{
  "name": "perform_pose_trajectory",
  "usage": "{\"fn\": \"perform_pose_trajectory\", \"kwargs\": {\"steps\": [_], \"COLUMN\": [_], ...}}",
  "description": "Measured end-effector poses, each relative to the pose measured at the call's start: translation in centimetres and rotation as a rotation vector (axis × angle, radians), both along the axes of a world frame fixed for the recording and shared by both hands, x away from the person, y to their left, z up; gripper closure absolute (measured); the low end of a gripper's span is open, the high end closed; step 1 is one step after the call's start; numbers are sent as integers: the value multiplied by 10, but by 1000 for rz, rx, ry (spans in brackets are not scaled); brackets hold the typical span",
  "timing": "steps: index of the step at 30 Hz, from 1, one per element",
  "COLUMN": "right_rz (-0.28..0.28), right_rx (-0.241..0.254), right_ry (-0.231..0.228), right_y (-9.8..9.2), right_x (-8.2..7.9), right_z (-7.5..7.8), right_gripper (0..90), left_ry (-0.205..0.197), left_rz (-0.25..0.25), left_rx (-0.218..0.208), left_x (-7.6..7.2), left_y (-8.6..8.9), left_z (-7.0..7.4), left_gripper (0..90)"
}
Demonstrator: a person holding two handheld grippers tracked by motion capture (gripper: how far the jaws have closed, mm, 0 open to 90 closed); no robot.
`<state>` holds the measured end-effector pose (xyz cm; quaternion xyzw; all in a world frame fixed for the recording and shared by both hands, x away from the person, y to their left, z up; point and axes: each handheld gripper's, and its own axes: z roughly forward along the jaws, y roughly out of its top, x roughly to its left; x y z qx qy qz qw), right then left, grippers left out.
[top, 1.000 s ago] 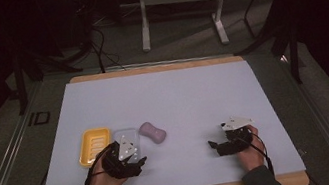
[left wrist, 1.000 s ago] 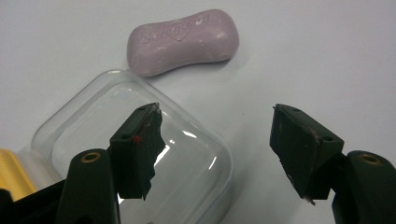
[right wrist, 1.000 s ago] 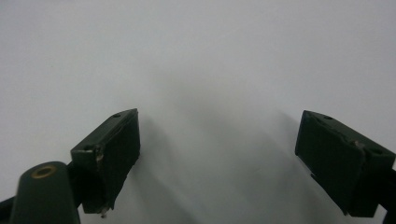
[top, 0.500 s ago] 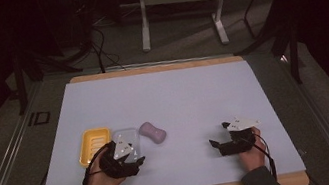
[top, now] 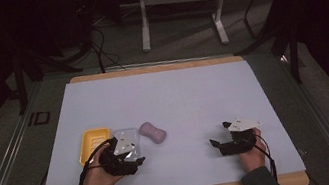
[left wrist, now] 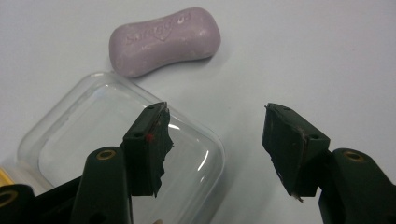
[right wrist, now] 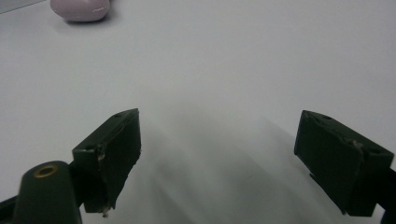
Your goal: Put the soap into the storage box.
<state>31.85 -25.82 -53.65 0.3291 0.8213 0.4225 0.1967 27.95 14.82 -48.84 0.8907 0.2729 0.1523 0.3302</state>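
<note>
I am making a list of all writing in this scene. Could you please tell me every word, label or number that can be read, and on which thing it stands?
"ID": white mark on the dark floor, left of the table.
Embossed word on the purple soap bar: about eight raised letters, too faint and soft to read with certainty.
Clear plastic lid, yellow soap dish, both grippers: no writing seen.

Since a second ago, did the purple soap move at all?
No. The purple soap lies in the same spot on the white table, just right of the clear lid, as before.
</note>
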Motion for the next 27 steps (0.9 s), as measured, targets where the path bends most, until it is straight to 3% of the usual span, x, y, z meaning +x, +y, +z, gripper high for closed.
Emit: {"fn": "perform_pose_trajectory", "kwargs": {"steps": [13,19,27], "right_rz": [6,7,8], "right_rx": [8,7,12], "right_ry": [-4,0,3], "right_y": [0,0,-1], "right_x": [-1,0,0], "right_z": [0,0,0], "right_gripper": [144,144,144], "left_ry": [-20,-21,-15], "left_rz": [-27,-89,-125], "left_rx": [28,50,69], "left_x": [16,22,29], "left_y": [-2,-7,-11], "left_z": [9,14,17], "left_gripper": [368,353,344]}}
